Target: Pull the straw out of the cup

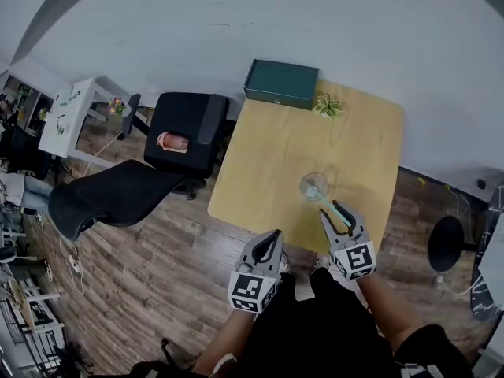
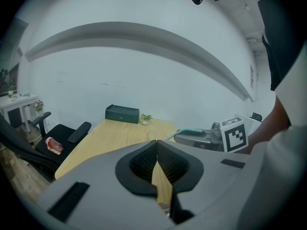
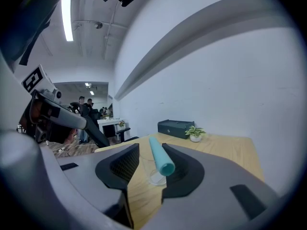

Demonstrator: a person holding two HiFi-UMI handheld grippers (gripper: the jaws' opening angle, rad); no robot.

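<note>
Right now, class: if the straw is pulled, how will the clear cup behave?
The cup looks small and empty, so probably light. It may slide on the smooth table, or tip as the leaning straw drags its rim.

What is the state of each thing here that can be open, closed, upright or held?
Left gripper: jaws together, empty.
Right gripper: jaws apart around the straw, not clamping it.
Straw: leaning in the cup, top end between those jaws.
Cup: upright on the table.
Green box: lid closed.
</note>
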